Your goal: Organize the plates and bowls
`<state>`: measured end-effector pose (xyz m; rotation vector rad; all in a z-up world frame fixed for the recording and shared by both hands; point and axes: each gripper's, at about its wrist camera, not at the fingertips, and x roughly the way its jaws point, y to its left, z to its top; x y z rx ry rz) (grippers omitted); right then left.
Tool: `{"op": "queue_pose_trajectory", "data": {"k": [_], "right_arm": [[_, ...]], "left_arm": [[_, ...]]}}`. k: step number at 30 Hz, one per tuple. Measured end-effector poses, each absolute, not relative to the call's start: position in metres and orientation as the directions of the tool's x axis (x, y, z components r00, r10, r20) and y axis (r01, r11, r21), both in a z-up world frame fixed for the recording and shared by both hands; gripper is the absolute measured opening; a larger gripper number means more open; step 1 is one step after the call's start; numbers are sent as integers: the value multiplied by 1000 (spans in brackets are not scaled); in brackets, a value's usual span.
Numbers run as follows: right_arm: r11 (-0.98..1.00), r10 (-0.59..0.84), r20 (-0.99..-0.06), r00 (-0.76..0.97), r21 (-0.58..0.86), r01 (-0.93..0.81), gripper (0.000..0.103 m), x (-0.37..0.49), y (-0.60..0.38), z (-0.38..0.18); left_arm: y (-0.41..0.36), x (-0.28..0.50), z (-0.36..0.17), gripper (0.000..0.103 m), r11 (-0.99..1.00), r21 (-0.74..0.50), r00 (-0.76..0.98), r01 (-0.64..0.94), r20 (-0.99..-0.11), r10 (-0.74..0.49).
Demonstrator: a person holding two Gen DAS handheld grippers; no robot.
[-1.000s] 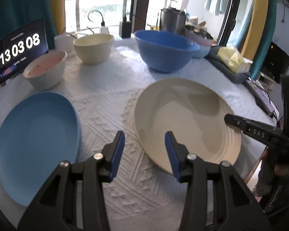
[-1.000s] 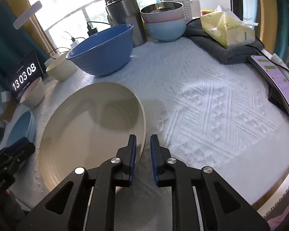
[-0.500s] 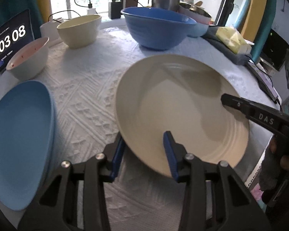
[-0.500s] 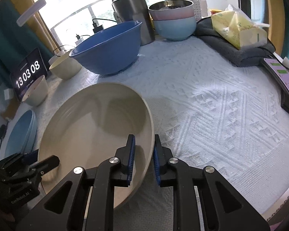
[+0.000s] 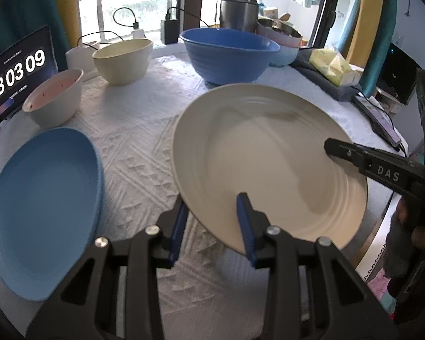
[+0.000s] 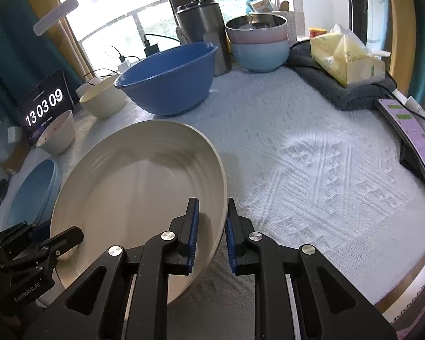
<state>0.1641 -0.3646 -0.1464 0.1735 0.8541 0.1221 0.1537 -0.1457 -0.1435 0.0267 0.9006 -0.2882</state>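
A large cream plate point(image 5: 266, 155) is lifted and tilted above the white tablecloth; it also shows in the right wrist view point(image 6: 138, 187). My right gripper point(image 6: 211, 232) is shut on its right rim. My left gripper point(image 5: 212, 221) is open, its jaws straddling the plate's near-left rim without clamping it. A blue plate point(image 5: 42, 204) lies flat at the left. A big blue bowl point(image 5: 229, 53), a cream bowl point(image 5: 123, 61) and a white bowl with a pink inside point(image 5: 53, 97) stand at the back.
Stacked pink and light-blue bowls point(image 6: 259, 45) and a steel pot point(image 6: 204, 31) stand at the back. A tablet clock point(image 5: 17, 73) is at the back left. A grey cloth with a yellow pack point(image 6: 348, 56) and a phone point(image 6: 410, 133) lie at the right edge.
The cream plate has risen off the cloth and tilted, held by my right gripper. My left gripper has moved in so its open jaws straddle the plate's rim.
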Motion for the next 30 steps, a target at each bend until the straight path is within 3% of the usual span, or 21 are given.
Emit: {"op": "queue_pose_trajectory", "data": {"k": [30], "right_arm": [[978,207,-725,657,158,-135,20,152,-272,-116]], "left_arm": [[-49,123,-121,36,974,-172,683,146,-695,-225]]}}
